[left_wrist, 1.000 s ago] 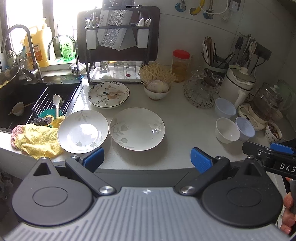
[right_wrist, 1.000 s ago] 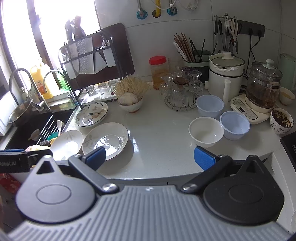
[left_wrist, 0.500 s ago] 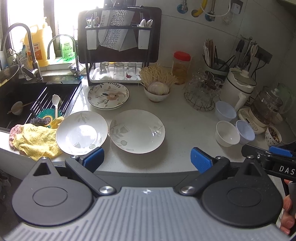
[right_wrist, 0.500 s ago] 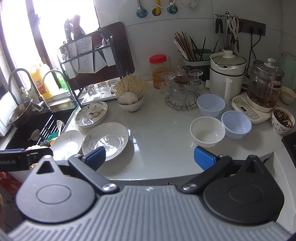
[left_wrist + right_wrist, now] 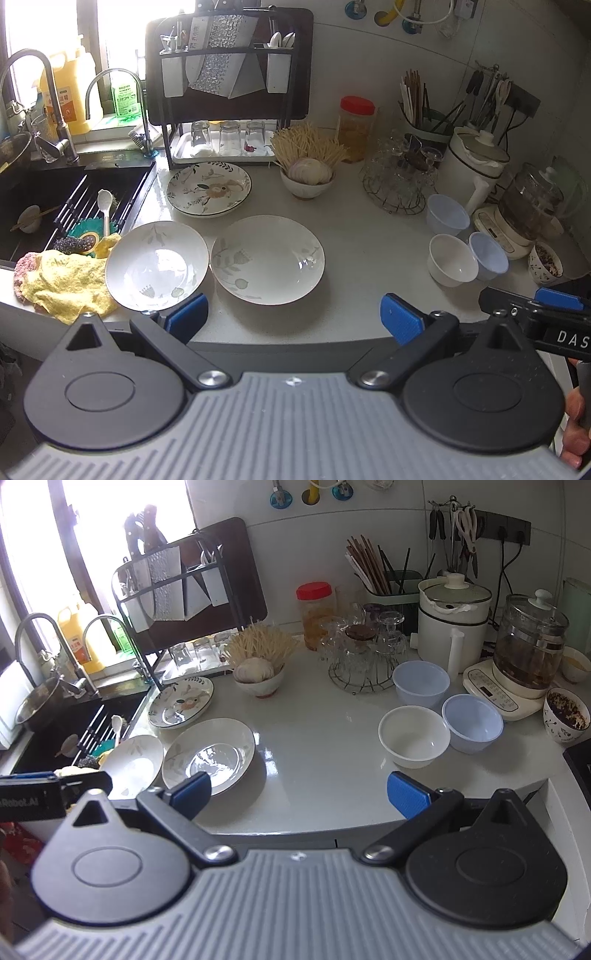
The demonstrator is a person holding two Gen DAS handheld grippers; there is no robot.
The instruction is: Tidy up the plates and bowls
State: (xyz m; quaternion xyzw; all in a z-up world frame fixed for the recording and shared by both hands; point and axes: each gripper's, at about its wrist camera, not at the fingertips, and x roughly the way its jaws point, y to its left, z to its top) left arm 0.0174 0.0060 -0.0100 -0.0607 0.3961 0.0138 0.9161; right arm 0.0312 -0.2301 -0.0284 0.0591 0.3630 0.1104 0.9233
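White kitchen counter (image 5: 369,258) holds 3 plates; both hand-held grippers (image 5: 291,319) (image 5: 299,794) gape wide, empty. Only right view shows the yellow-filled bowl (image 5: 575,668).

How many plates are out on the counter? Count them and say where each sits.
3. The floral plate lies at the back, by the sink and in front of the rack. Two pale leaf-print plates lie near the front edge: one beside the yellow cloth, the other right of it.
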